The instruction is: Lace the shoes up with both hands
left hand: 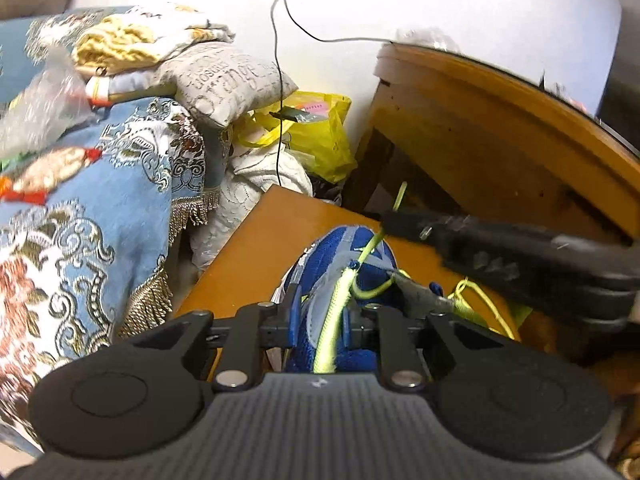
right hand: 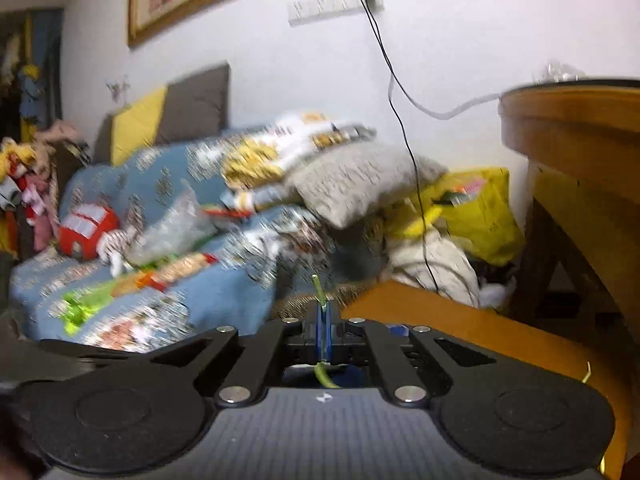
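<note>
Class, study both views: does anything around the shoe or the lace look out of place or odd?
Nothing looks damaged or spilled. The blue shoe sits on an orange table rather than the floor, and loose yellow-green lace trails beside it.

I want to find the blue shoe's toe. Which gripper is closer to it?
Right. The right gripper hovers just beyond the blue shoe's toe, pinching the green lace. The left gripper sits farther back, straddling the shoe's middle.
</note>
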The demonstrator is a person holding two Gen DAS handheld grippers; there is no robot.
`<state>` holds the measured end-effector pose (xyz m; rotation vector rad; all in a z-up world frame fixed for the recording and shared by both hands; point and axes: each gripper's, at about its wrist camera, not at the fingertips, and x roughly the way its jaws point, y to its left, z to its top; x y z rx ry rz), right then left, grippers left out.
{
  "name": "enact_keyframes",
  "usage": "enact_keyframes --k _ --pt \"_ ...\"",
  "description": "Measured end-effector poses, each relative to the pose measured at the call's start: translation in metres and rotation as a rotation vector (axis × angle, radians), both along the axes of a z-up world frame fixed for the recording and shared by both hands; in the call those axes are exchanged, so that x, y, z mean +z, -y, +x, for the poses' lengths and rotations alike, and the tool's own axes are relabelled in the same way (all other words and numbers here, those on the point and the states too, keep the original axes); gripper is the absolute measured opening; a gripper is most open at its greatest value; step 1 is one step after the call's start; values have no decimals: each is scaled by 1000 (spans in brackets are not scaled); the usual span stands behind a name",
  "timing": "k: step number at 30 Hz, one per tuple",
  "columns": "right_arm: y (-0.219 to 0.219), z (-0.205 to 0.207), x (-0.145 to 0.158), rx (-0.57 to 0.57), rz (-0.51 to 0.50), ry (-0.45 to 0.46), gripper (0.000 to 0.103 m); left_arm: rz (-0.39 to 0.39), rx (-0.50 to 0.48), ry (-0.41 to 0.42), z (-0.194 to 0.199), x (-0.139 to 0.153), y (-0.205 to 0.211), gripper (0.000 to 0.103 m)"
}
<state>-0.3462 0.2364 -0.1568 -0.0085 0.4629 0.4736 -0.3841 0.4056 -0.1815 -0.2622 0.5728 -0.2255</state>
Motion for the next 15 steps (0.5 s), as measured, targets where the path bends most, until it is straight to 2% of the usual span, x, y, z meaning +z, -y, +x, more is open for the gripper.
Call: enact_keyframes --k 4,6,11,15 --pt "-7 13 -19 1 -73 -79 1 -107 52 10 -1 -7 -15 21" --pt "-9 14 -29 7 -96 -103 1 -219 42 -10 2 -12 -25 22" --pt "-13 12 -38 28 -135 -111 1 -313 73 -11 1 -18 -33 22" --pt "-17 13 -38 40 -153 -115 1 -423 102 -34 3 -24 -43 22"
